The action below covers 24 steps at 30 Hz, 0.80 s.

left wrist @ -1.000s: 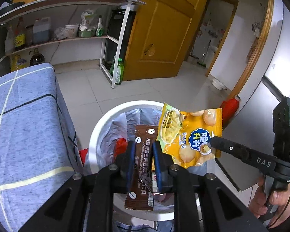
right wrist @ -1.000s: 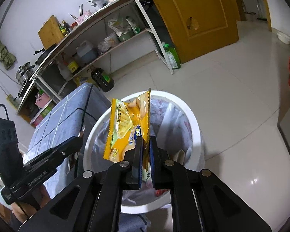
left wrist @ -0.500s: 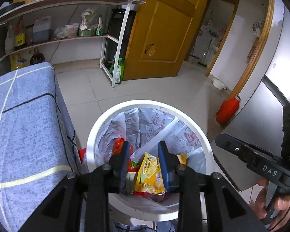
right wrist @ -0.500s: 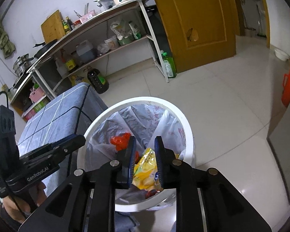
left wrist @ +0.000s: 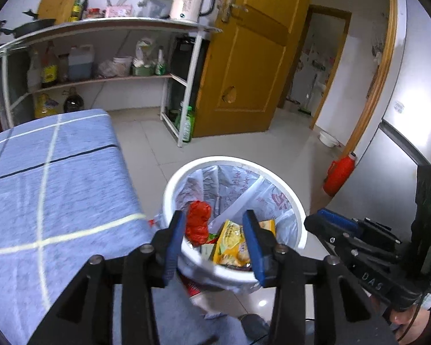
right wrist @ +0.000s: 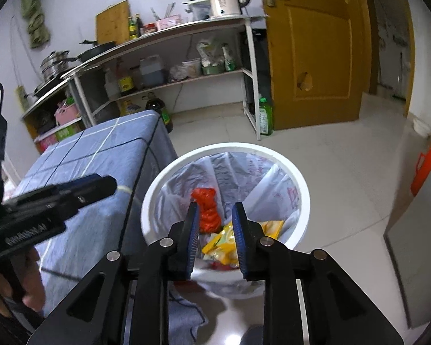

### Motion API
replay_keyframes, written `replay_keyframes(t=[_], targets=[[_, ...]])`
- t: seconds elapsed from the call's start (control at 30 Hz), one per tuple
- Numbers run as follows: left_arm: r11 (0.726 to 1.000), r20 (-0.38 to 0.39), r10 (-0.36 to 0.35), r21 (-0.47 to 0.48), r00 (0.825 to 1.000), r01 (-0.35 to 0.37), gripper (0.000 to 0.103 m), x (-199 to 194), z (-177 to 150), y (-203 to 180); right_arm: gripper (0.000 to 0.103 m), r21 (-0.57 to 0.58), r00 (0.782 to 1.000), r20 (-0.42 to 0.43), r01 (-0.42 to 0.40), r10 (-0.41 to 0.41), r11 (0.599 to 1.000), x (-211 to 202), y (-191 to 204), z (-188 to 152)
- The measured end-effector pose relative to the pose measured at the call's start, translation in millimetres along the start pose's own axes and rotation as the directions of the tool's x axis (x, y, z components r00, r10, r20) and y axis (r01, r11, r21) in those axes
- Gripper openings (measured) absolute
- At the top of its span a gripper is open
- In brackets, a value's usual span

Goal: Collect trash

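Note:
A white trash bin with a plastic liner stands on the tiled floor; it also shows in the right wrist view. Inside lie a yellow snack wrapper and a red crumpled bag, which the right wrist view shows as the wrapper and the bag. My left gripper is open and empty above the bin's near rim. My right gripper is open and empty above the bin. Each gripper shows in the other's view, the right one and the left one.
A table with a blue checked cloth stands left of the bin, close to its rim. A metal shelf rack with bottles and a kettle is at the back. A yellow door and a red thermos are to the right.
Both grippers opened and dropped the brown coffee sachet and the yellow snack wrapper into the bin. Both then rose and pulled back, opening wider.

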<state>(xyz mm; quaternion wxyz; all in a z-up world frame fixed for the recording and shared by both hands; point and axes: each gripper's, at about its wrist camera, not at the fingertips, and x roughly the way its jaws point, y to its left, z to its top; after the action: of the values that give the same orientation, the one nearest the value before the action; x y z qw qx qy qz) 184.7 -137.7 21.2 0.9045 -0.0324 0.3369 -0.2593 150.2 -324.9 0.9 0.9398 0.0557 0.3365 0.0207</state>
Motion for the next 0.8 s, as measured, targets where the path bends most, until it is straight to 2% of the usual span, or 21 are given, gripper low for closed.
replay_keyframes(t=[0.1, 0.4, 0.8], targets=[[0.999, 0.025, 0.033, -0.002, 0.999, -0.033, 0.045, -20, -10, 6, 0.038, -0.023, 1.0, 0.018, 0.0, 0.001, 1.0, -12, 11, -11], [0.994, 0.053, 0.112, 0.003, 0.992, -0.112, 0.046, -61, -50, 16, 0.039, -0.089, 0.999, 0.036, -0.001, 0.004, 0.996, -41, 37, -43], [0.986, 0.044, 0.164, -0.019, 0.986, -0.163, 0.047, -91, -88, 18, 0.039, -0.135, 0.998, 0.049, -0.024, 0.031, 0.99, -65, 65, -74]])
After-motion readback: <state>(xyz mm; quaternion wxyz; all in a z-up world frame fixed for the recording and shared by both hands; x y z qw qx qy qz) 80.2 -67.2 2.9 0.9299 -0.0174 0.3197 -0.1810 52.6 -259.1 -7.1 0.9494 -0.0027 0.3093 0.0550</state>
